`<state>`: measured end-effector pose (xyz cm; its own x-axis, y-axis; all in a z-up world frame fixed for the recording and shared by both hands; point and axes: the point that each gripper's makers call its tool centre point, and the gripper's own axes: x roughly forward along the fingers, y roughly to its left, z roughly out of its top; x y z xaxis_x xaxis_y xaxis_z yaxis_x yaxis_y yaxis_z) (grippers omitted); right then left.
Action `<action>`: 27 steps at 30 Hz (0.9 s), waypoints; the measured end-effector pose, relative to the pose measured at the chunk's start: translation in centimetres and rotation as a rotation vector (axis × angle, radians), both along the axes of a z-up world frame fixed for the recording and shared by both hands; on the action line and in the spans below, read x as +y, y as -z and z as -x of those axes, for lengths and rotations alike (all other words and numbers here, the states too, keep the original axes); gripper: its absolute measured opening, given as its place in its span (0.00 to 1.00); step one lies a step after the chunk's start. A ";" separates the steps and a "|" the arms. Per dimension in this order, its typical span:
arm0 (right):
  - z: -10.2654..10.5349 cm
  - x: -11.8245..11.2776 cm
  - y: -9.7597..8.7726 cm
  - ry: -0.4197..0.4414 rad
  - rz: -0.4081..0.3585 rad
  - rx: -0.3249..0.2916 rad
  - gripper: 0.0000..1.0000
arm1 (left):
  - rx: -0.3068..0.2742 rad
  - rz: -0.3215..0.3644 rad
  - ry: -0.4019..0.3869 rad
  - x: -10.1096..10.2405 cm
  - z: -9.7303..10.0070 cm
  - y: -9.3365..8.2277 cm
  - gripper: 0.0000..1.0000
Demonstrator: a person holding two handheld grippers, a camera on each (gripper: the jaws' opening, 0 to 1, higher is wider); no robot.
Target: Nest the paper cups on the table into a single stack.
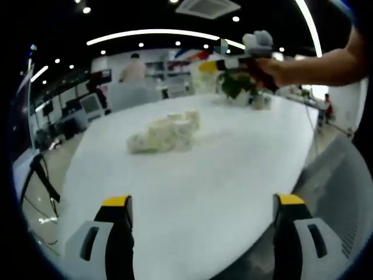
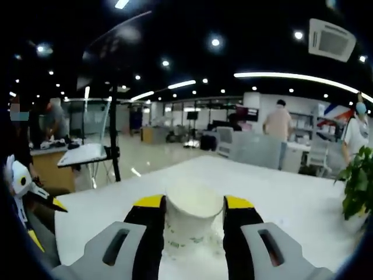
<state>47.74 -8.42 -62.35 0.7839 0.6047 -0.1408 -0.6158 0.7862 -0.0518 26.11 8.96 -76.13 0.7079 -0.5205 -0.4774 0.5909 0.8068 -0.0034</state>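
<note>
A paper cup (image 2: 192, 219) sits upright between the jaws of the right gripper (image 2: 193, 217), rim up, its white wall pressed on both sides by the yellow-tipped fingers (image 2: 150, 204), so this gripper is clenched on it. In the left gripper view the same gripper (image 1: 233, 65) appears raised above the far right part of the table, held by a person's hand (image 1: 278, 71), though the cup itself is too blurred there to pick out.

The remaining cups (image 1: 166, 133) lie in a loose white cluster near the middle of the table (image 1: 233, 175), well apart from every edge; blur hides how many there are and which way each one lies.

The left gripper (image 1: 201, 204) hangs over the near edge of the table with its jaws spread wide and nothing between them, well short of the cluster.

A potted plant (image 1: 239, 86) stands near the far right edge of the table, and its leaves (image 2: 356, 189) reach into the right gripper view. Beyond the far edge are office desks, monitors and several people, one standing with their back turned (image 2: 278, 131).
</note>
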 end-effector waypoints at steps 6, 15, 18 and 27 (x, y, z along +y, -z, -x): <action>1.6 0.3 -0.3 -0.014 -0.009 -0.012 0.36 | -0.001 -0.010 0.008 0.0 0.0 0.2 0.98; 4.1 0.7 0.2 -0.032 -0.034 -0.011 0.35 | 0.002 -0.015 0.000 0.2 0.1 0.3 0.96; 4.8 1.0 0.5 -0.042 -0.026 -0.013 0.35 | -0.002 -0.006 -0.008 0.3 0.0 0.1 0.97; 6.6 1.6 0.6 -0.073 -0.041 -0.032 0.34 | -0.001 -0.016 0.007 0.1 0.2 0.3 0.98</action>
<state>41.12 -6.83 -62.96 0.7412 0.6651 -0.0909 -0.6700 0.7412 -0.0410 25.91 9.07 -76.38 0.7048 -0.5181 -0.4846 0.5968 0.8023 0.0102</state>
